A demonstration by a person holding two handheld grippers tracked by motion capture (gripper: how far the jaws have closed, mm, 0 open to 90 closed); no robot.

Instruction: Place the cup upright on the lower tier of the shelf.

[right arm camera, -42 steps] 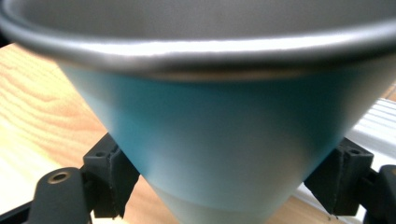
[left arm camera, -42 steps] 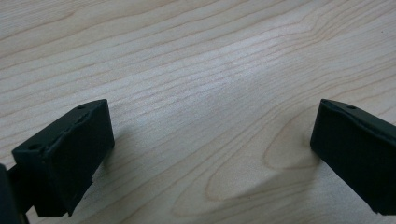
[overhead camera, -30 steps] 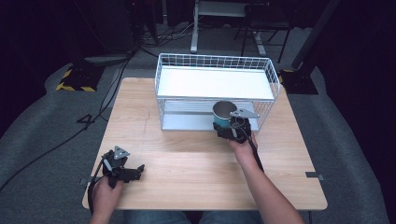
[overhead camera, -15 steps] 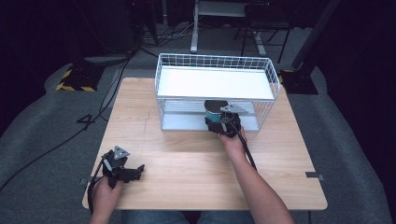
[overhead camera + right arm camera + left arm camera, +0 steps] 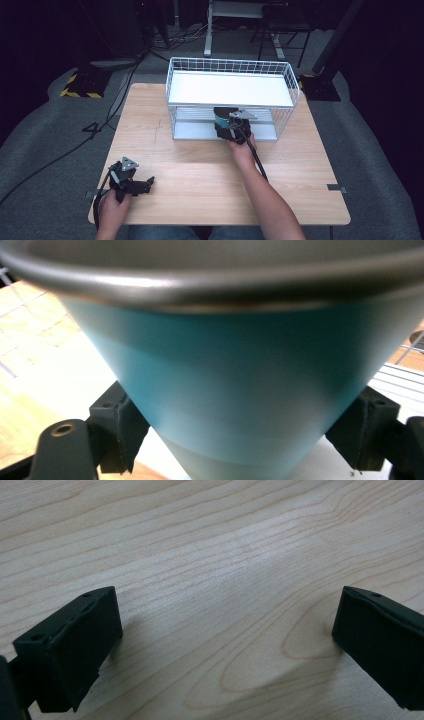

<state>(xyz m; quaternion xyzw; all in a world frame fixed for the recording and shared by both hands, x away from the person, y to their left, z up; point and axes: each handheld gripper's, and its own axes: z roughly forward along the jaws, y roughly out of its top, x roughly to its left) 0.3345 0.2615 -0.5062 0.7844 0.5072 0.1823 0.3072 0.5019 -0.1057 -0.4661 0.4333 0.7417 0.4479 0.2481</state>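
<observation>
Right gripper (image 5: 231,131), fingers clamped on an upright teal cup (image 5: 235,385), seemingly entering the wire rack's (image 5: 230,67) lower shelf; left gripper (image 5: 225,645) open, empty.

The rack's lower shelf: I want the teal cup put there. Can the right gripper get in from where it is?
Probably yes. The right gripper, shut on the teal cup, is at the wire rack's open front, and the lower shelf looks bare.

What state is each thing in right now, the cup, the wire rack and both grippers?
Teal cup: held upright between the right gripper's fingers, at the open front of the rack's lower shelf.
Right gripper: shut on the cup.
Left gripper: open, nothing between its fingers, resting low over the bare wooden table.
Wire rack: upright on the table, top shelf bare.
</observation>
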